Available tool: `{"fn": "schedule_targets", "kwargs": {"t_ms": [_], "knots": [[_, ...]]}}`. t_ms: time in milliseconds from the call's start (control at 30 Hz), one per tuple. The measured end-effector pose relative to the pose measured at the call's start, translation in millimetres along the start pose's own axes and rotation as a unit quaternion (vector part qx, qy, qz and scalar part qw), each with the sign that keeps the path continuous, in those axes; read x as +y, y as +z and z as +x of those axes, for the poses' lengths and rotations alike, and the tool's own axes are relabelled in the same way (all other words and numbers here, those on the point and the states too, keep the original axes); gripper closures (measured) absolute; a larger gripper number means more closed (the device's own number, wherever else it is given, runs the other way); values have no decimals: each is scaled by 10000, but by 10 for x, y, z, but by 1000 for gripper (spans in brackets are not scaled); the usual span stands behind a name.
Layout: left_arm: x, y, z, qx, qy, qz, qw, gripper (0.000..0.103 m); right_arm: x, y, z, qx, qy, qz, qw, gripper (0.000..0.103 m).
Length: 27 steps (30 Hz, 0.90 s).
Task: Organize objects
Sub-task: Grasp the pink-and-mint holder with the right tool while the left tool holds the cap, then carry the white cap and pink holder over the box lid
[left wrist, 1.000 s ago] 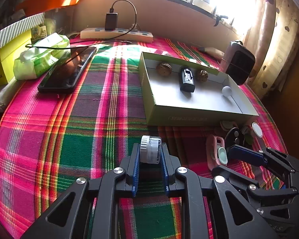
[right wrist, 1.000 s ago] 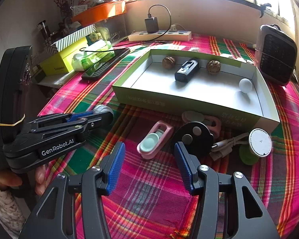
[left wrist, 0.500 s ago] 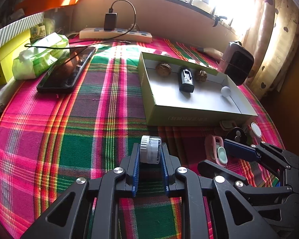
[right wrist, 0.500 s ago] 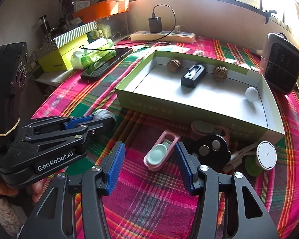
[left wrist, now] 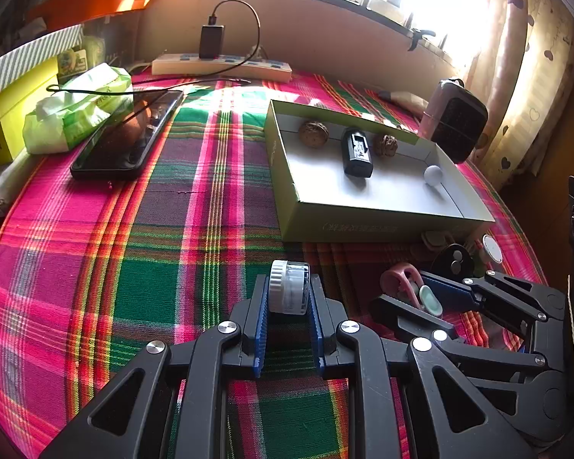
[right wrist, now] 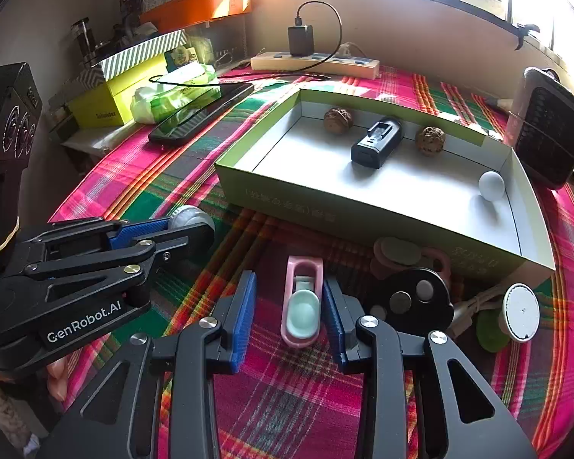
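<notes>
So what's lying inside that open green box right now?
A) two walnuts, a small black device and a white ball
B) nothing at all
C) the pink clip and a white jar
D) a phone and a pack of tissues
A: inside the green box lie two walnuts, a small black device and a white ball; the other listed things are outside it on the cloth or in the grippers.

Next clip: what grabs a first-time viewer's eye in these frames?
The loud pink-and-green plaid tablecloth dominates. On it sits an open green box holding two walnuts, a black device and a white ball. Up front, the left gripper clamps a small white jar; the right gripper is closing around a pink case.
</notes>
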<state>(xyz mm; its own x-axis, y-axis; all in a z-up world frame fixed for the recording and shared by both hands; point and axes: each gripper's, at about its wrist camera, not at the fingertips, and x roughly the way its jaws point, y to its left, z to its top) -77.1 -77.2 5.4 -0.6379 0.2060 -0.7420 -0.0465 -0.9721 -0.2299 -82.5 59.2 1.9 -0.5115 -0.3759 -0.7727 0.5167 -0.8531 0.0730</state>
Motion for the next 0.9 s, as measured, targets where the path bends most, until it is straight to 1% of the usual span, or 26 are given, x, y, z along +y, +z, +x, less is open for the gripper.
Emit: {"fn": "schedule_targets", "kwargs": {"t_ms": [167, 300, 333, 367, 900], "knots": [[-5, 0, -1, 0, 7, 7, 10000, 86, -26, -2, -8, -9, -2, 84, 10000, 77], [-7, 1, -1, 1, 3, 8, 10000, 86, -23, -2, -8, -10, -7, 91, 10000, 79], [-7, -1, 0, 1, 3, 5, 10000, 86, -25, -1, -4, -9, -12, 91, 10000, 80], [-7, -1, -1, 1, 6, 9, 10000, 86, -22, -1, -3, -7, -14, 89, 10000, 84], [-20, -2, -2, 2, 19, 18, 10000, 86, -19, -6, -5, -11, 1, 102, 9999, 85]]}}
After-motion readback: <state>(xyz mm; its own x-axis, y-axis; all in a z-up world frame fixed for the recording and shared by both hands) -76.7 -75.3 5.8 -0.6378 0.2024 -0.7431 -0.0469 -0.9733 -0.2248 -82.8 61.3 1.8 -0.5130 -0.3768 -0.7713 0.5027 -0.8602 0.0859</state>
